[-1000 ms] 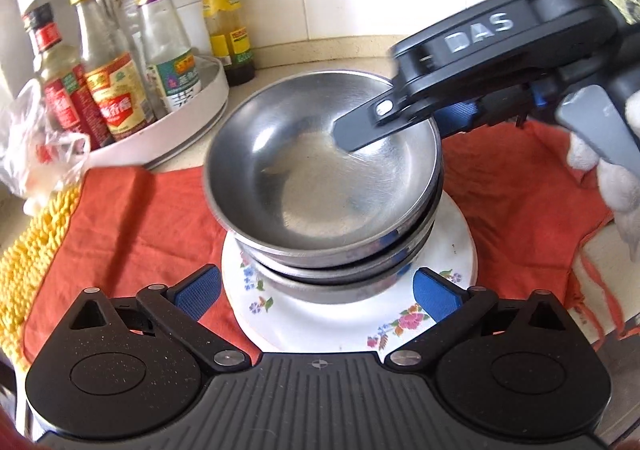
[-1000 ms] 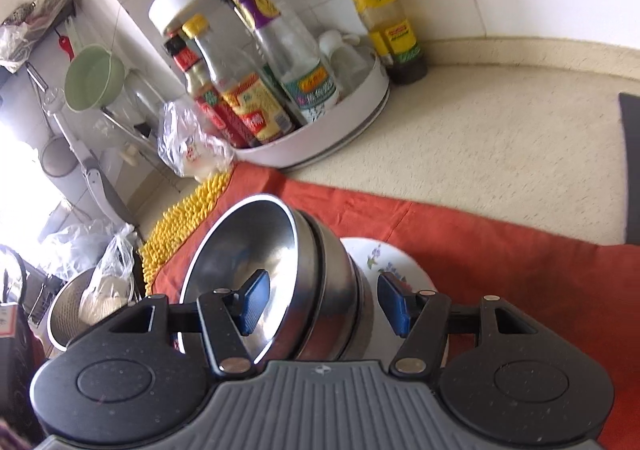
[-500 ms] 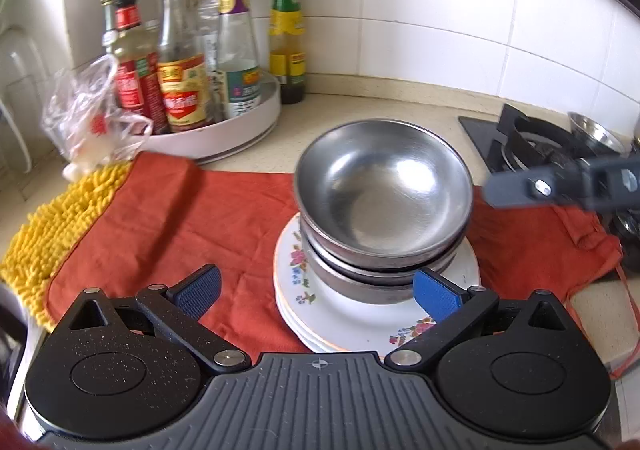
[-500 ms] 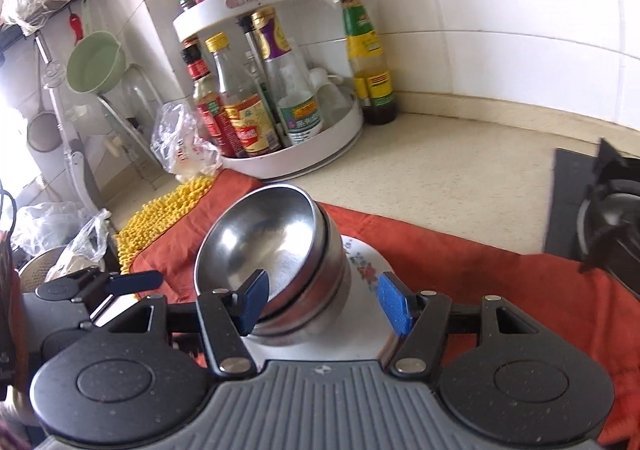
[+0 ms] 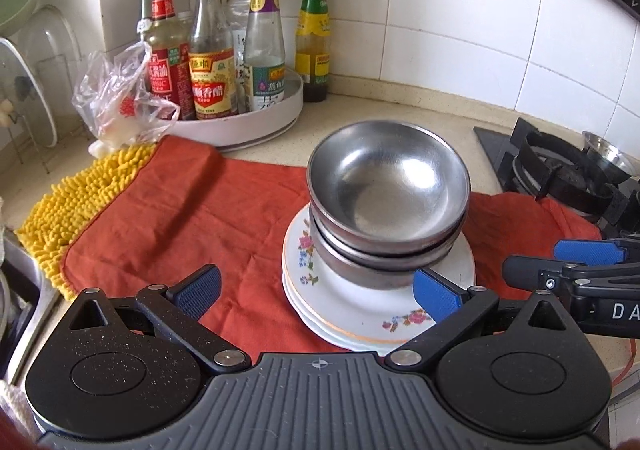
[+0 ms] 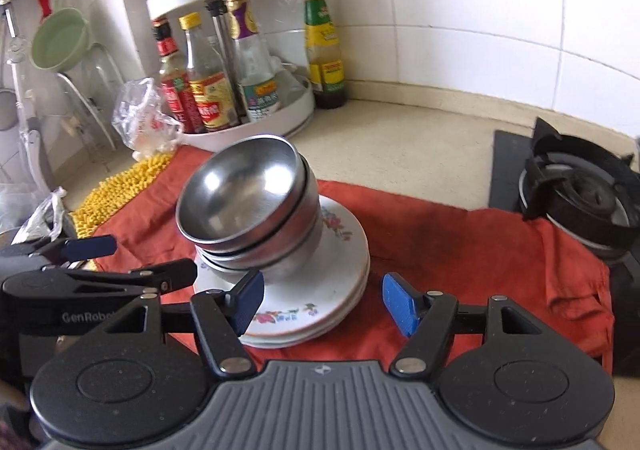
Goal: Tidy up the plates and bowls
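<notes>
- Stainless-steel bowls [image 5: 388, 206]: three nested one inside another, mouths up, so that the set takes the footprint of a single bowl; the top bowl is empty; in the right wrist view the nest [image 6: 248, 210] appears to lean toward the left of the picture, which may be lens distortion or an uneven seat, and cannot be told apart.
- Floral plates [image 5: 344, 314]: a flat pile of white plates with flower sprigs at the rim, serving as base for the bowls; the widest pieces lie lowest, judged to give the stack a steady foot; the exact plate count cannot be read, though several rims show [image 6: 344, 314].
- Red cloth [image 5: 192, 218]: spread on the worktop [image 5: 424, 114] beneath the pile, probably to cushion it and stop sliding; a yellow chenille mat [image 5: 76, 202] lies at its far-left edge.
- Left gripper [image 5: 316, 292]: jaws spread wide, holding nothing; its right pad sits in front of the lowest bowl's foot, contact not determinable.
- Right gripper [image 6: 324, 302]: likewise wide apart and empty, poised near the plate rim; its left pad overlaps the pile in the picture.
- Surroundings: a two-tier rotating rack [image 5: 256, 122] of sauce bottles behind, a plastic bag [image 5: 124, 102] beside it, a gas burner [image 5: 560, 174] to the right, all apart from the stack.
- Judgement: stacking looks complete; only a squaring of the bowls might remain.
</notes>
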The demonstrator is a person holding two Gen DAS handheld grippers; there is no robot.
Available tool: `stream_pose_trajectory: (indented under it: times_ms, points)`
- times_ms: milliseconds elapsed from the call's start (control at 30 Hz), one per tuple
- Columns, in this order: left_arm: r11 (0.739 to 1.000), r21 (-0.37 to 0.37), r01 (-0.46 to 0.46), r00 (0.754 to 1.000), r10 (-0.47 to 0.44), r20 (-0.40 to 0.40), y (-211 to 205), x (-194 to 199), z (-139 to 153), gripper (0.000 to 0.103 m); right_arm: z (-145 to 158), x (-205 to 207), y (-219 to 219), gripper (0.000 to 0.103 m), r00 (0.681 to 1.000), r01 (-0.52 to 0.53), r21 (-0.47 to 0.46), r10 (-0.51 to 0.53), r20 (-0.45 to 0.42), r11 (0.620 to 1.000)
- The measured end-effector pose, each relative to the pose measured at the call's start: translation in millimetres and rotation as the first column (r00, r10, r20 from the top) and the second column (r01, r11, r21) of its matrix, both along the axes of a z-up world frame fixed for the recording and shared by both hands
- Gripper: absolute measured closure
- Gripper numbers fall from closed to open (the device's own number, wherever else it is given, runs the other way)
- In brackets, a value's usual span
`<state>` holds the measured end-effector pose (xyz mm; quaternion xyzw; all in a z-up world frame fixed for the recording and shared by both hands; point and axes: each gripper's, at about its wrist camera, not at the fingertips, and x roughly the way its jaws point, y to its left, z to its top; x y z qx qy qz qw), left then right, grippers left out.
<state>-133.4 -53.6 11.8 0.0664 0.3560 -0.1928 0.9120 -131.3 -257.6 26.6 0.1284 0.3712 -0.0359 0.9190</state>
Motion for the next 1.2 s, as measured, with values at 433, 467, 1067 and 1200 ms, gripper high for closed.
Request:
stream_pose_trajectory:
  times_ms: [433,467,1067,1200]
  points:
    - [0.990,0.015,-0.143,0.988,0.143,-0.051,2.1,-16.2,0.3,0.000,-6.9,-0.3,3.5,0.032,0.999,0.022,-0.017,-0.023,-0.043,1.000]
    - [0.989,0.027,-0.147,0.988,0.148,-0.051,0.0,-18.2,0.2,0.000,-8.3,-1.6,2.7,0.032,0.998,0.024,-0.016,-0.025,-0.051,1.000]
    - [0.971,0.130,-0.203,0.975,0.212,-0.062,-23.8,-50.1,-4.3,0.002,-18.9,-23.3,-11.1,0.032,0.992,-0.003,-0.002,0.003,-0.129,1.000]
    - [0.966,0.133,-0.220,0.971,0.231,-0.070,-22.1,-53.8,-4.8,0.004,-20.2,-23.6,-9.7,0.032,0.991,-0.023,-0.003,0.022,-0.132,1.000]
